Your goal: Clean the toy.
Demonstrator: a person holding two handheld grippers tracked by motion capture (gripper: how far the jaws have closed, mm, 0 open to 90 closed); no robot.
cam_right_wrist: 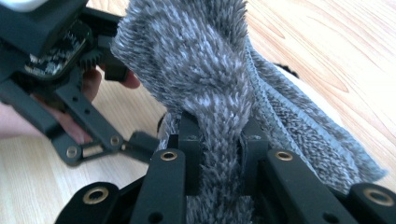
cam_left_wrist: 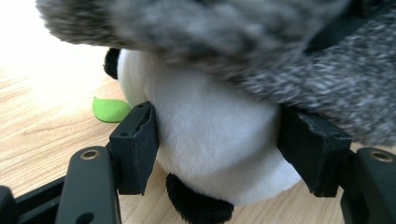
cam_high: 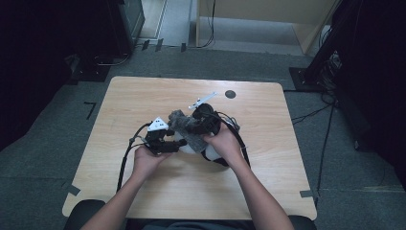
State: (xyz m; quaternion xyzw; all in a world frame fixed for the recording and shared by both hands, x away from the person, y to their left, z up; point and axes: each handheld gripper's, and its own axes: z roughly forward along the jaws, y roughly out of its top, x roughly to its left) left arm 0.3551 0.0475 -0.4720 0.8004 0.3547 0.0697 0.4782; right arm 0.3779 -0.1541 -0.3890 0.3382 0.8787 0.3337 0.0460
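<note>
Left claw grips plush panda — right claw pinches grey cloth.

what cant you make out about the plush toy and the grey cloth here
- Plush toy: head hidden by the grey cloth in the left gripper view; hands cover it in the high view.
- Green piece: the toy hides where it attaches.
- Cloth's full shape: bunched in the right gripper, cut off at the frame edges.
</note>
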